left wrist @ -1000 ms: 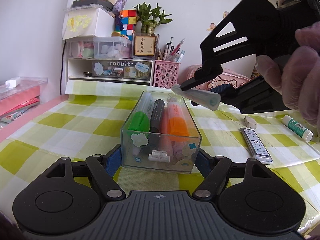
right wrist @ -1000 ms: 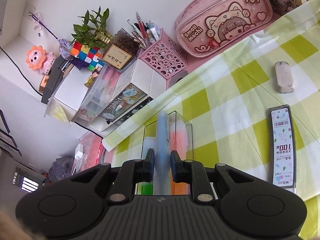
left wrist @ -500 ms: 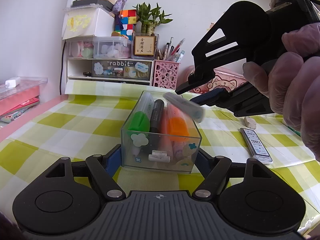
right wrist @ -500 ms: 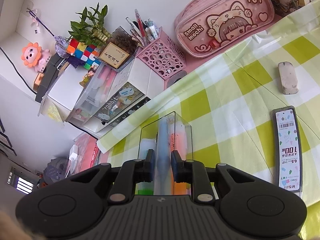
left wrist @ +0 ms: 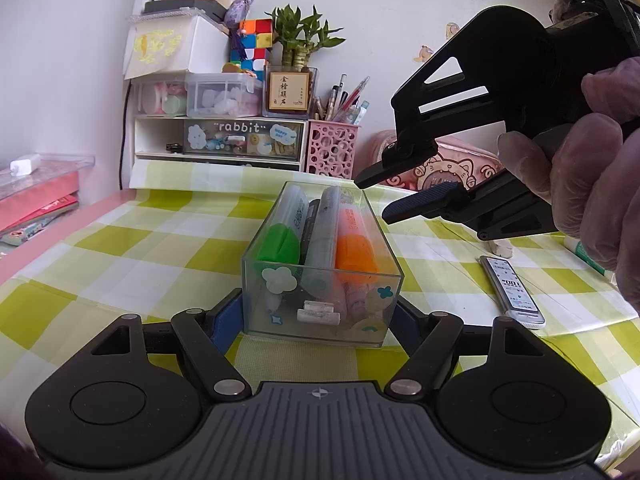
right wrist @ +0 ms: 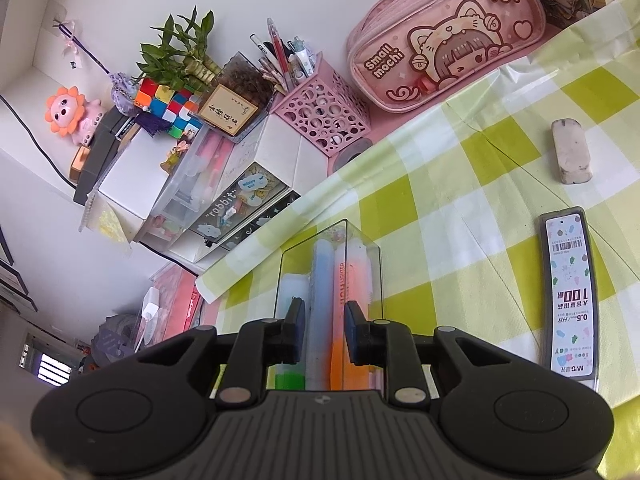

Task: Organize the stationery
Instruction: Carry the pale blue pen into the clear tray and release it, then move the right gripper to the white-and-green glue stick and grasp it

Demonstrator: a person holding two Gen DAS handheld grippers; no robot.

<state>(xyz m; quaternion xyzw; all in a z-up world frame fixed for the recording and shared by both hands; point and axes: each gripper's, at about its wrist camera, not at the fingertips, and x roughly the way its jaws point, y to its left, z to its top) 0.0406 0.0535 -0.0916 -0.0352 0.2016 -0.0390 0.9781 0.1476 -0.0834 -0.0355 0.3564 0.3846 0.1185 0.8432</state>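
My left gripper (left wrist: 316, 316) is shut on a clear plastic box (left wrist: 360, 332) that stands on the checked tablecloth, its blue pads against both side walls. In the box lie a green highlighter (left wrist: 280, 240), a black marker (left wrist: 310, 220), a pale blue highlighter (left wrist: 324, 240) and an orange highlighter (left wrist: 354, 248). My right gripper (left wrist: 374, 198), held by a gloved hand (left wrist: 592, 184), hovers above the box's far right end. Its jaws are opening with nothing between them. In the right wrist view that gripper (right wrist: 324, 312) looks down on the box (right wrist: 332, 232), with the pale blue highlighter (right wrist: 322, 280) lying below the gap.
A pencil-lead case (right wrist: 568, 292), an eraser (right wrist: 570, 152) and a glue stick (left wrist: 580, 248) lie right of the box. At the back stand a pink pencil case (right wrist: 444, 36), a pink pen cup (left wrist: 332, 148) and a drawer organiser (left wrist: 240, 136).
The right gripper's jaws parted and the pale blue highlighter dropped out of them into the box, landing between the black marker and the orange highlighter. The left gripper and box stayed put.
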